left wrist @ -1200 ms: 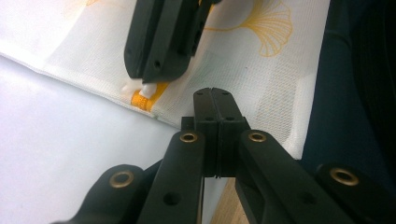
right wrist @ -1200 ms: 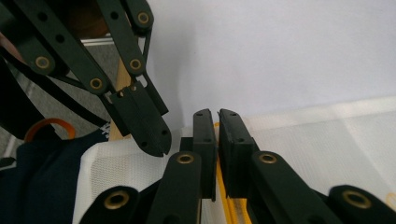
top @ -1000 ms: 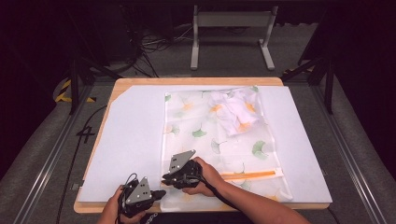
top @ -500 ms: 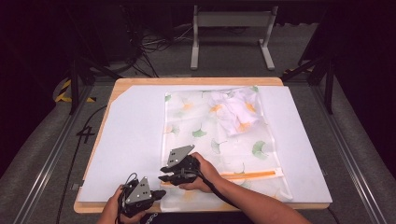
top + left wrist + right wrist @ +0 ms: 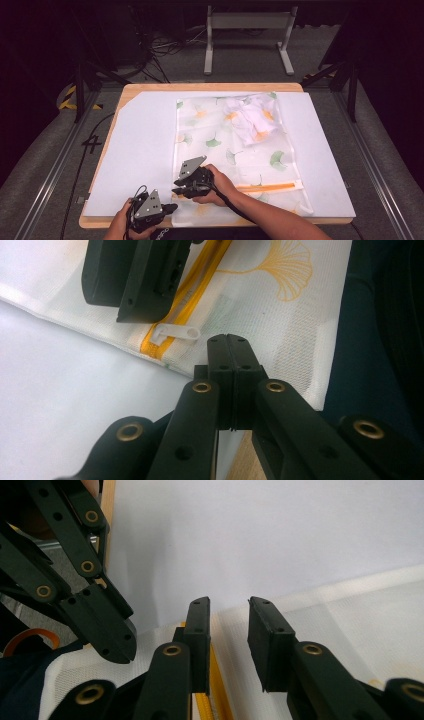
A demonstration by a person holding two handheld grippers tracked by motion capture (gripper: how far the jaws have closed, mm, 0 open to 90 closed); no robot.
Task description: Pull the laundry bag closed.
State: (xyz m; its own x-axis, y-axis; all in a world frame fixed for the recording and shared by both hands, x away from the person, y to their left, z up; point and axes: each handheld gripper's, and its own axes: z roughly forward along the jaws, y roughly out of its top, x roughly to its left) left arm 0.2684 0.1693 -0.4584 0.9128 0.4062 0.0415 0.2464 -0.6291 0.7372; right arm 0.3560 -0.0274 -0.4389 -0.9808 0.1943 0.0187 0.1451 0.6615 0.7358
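Observation:
A white mesh laundry bag [image 5: 230,150] printed with ginkgo leaves lies flat on the sheet, with a crumpled white garment [image 5: 252,117] inside its far end. An orange zipper [image 5: 270,188] runs along its near end, and its white pull [image 5: 175,332] lies flat at the left end. My right gripper [image 5: 178,189] hovers over that end, open. Its jaws have just been opening and straddle the orange zipper tape [image 5: 216,680] without pressing it. My left gripper [image 5: 230,339] is shut at the bag's near left corner [image 5: 300,340]. Whether it pinches mesh is hidden.
The bag rests on a white sheet [image 5: 140,150] that covers a wooden table [image 5: 210,86]. The table's front edge runs right below both hands. A grey metal stand [image 5: 247,22] and cables [image 5: 165,47] lie on the floor beyond. Rails [image 5: 55,170] flank the table.
My right gripper has shifted a little to the left along the bag's near end. The left gripper has stayed where it was.

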